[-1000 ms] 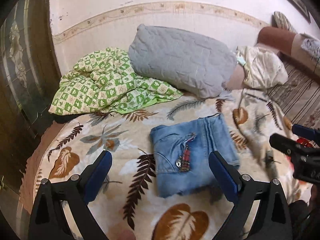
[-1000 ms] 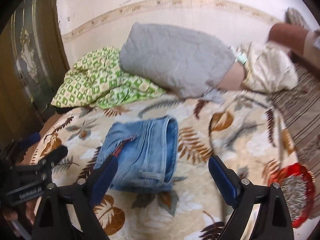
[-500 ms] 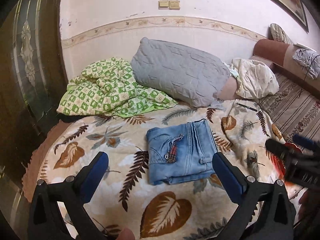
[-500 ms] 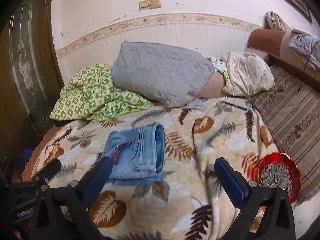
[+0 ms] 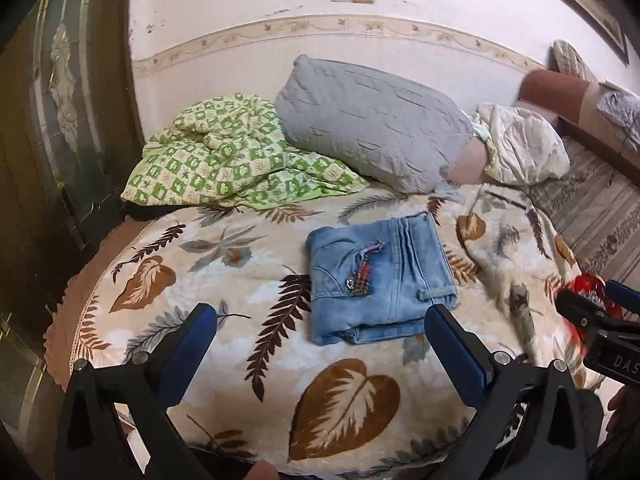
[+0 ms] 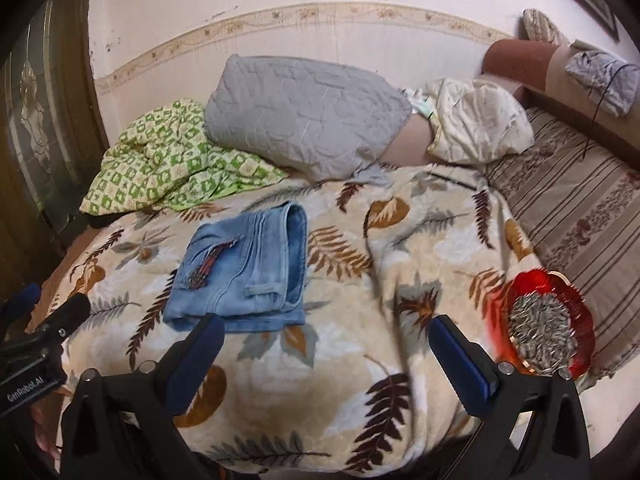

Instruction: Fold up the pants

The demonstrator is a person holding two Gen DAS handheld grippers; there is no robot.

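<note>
Now your folded blue jeans (image 5: 380,276) lie flat mid-blanket (image 5: 240,360), long axis toward the pillow-side edge, both grippers (image 5: 320,344) (image 6: 324,350) spread, holding nothing.

We see the jeans (image 5: 380,280) as faded, soft denim; the leaf-print blanket (image 5: 240,292) looks plush and fleecy; the grey pillow (image 6: 304,120) is quilted matt cloth; the red bowl (image 6: 560,292) is glossy; our left gripper (image 5: 320,344) shows matt black plastic with blue pads.
</note>
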